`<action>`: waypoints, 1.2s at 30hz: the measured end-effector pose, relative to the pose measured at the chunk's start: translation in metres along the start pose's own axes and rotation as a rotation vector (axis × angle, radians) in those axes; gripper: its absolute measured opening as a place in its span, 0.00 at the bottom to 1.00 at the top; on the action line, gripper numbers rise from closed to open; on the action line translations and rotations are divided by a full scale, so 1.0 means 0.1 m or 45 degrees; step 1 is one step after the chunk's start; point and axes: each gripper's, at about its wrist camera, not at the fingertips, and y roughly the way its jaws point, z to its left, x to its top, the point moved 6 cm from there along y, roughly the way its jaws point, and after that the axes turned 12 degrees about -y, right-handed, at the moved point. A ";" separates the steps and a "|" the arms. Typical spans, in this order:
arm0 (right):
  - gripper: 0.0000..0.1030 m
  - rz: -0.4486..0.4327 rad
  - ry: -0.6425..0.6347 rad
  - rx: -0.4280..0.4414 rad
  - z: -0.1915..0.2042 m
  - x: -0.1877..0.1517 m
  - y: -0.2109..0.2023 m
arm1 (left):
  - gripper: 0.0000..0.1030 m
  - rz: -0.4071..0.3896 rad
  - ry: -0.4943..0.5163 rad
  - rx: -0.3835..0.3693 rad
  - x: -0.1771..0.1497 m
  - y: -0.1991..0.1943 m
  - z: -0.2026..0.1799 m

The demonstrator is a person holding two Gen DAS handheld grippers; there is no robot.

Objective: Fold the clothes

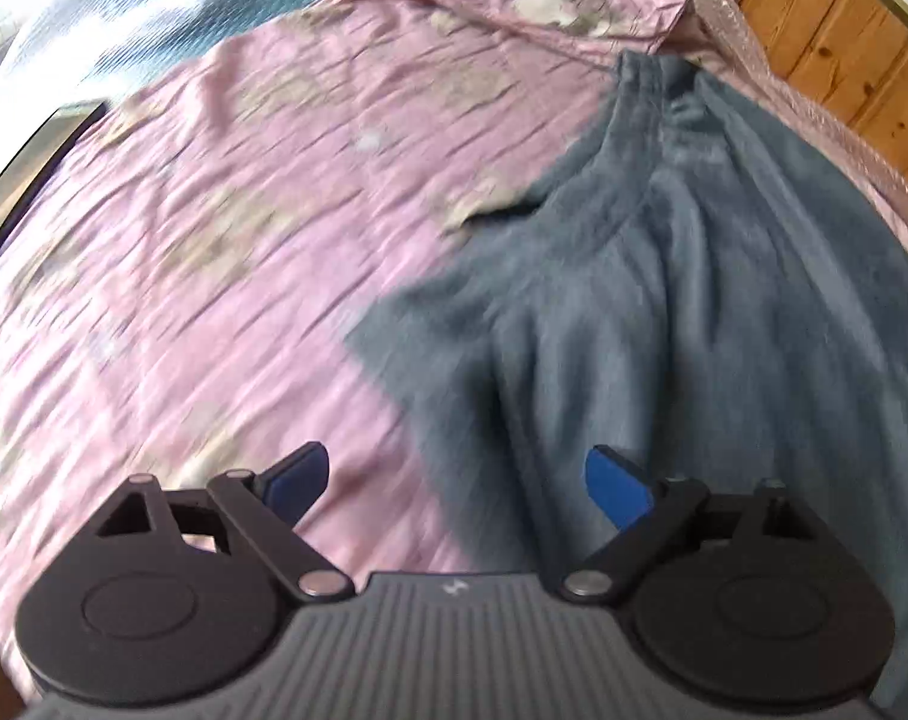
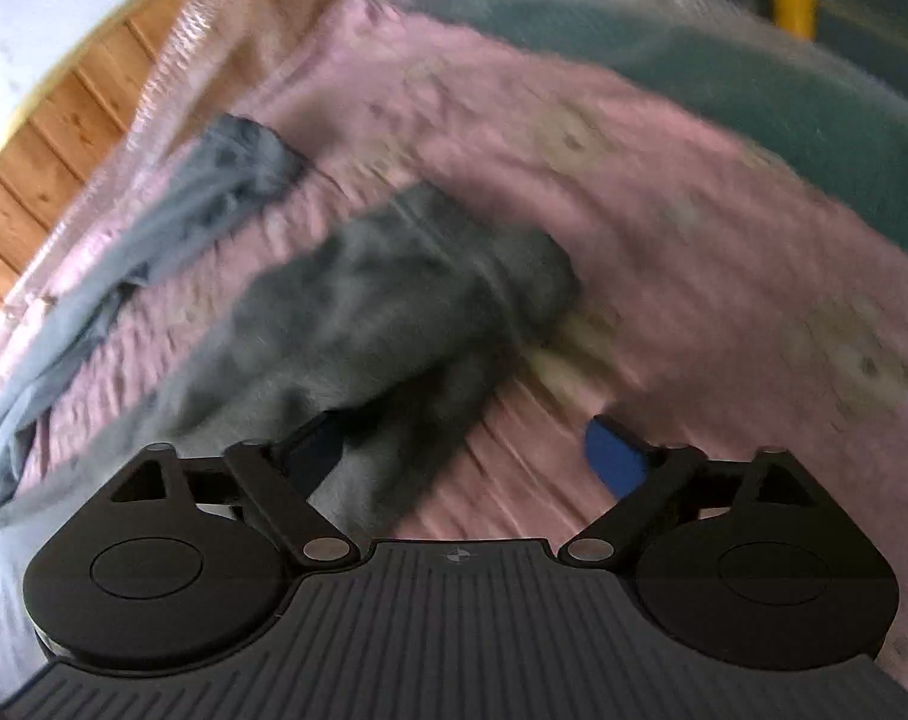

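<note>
A dark grey T-shirt (image 1: 694,276) lies spread on a pink patterned bedsheet (image 1: 226,252), its collar toward the far end and one sleeve reaching left. My left gripper (image 1: 454,480) hovers open above the shirt's lower left edge, blue pads wide apart with nothing between them. In the right wrist view the same grey shirt (image 2: 394,312) looks bunched, with a sleeve or fold running toward the camera. My right gripper (image 2: 463,450) is open just over that near fold; its left finger is over the cloth, its right over the sheet. Both views are blurred.
A lighter grey garment (image 2: 154,240) lies crumpled at the left by bubble wrap (image 2: 172,78) and a wooden panel wall (image 1: 844,42). A teal surface (image 2: 724,78) lies beyond the sheet. A dark flat object (image 1: 34,174) sits at the bed's left edge.
</note>
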 end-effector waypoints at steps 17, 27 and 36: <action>0.04 0.249 -0.097 0.117 0.00 -0.26 -0.52 | 0.31 0.191 -0.121 -0.270 0.46 0.06 0.79; 0.21 0.180 0.005 0.138 -0.26 -0.20 -0.78 | 0.22 0.145 -0.042 -0.302 0.40 -0.18 0.67; 0.05 0.132 0.206 0.180 -0.05 -0.13 -0.23 | 0.04 0.209 0.016 -0.123 0.22 -0.01 0.35</action>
